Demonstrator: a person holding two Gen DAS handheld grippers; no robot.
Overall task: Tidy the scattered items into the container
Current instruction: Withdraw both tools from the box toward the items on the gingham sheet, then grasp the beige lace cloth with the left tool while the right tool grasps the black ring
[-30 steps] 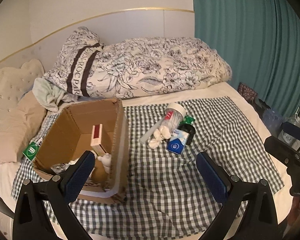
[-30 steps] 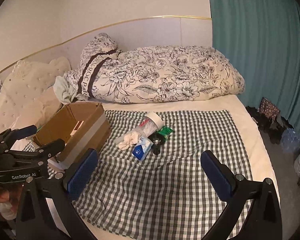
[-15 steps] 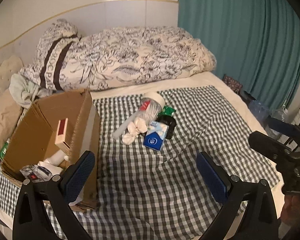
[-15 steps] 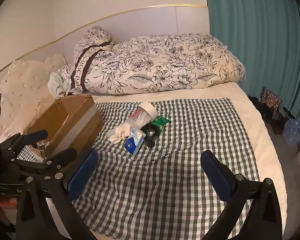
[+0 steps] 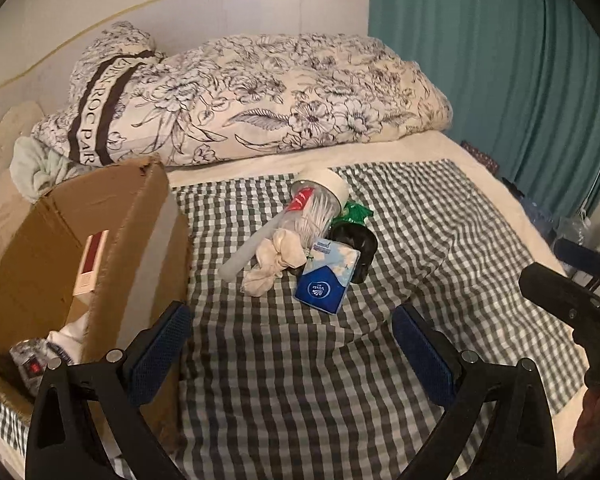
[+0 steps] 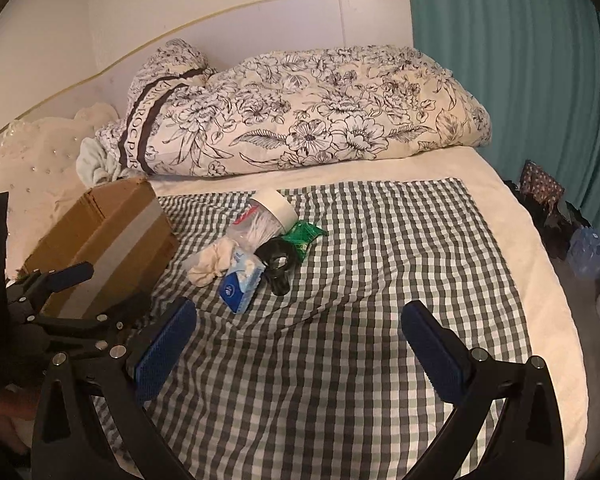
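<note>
Items (image 5: 300, 248) heaped beside open box (image 5: 112, 240)

Floral duvet (image 5: 260, 92) — teal curtain (image 5: 500, 72) — gingham cloth (image 6: 360, 300).

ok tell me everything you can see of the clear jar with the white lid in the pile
The clear plastic jar with a white lid lies tipped on its side on the green checked cloth, lid end pointing toward the floral duvet. It is packed with thin white sticks that look like cotton swabs and carries a red label near its base. Its lid is on. The cream scrunched fabric piece rests against its base end, the green foil packet sits by its lid, and the black bottle lies beside it.
</note>
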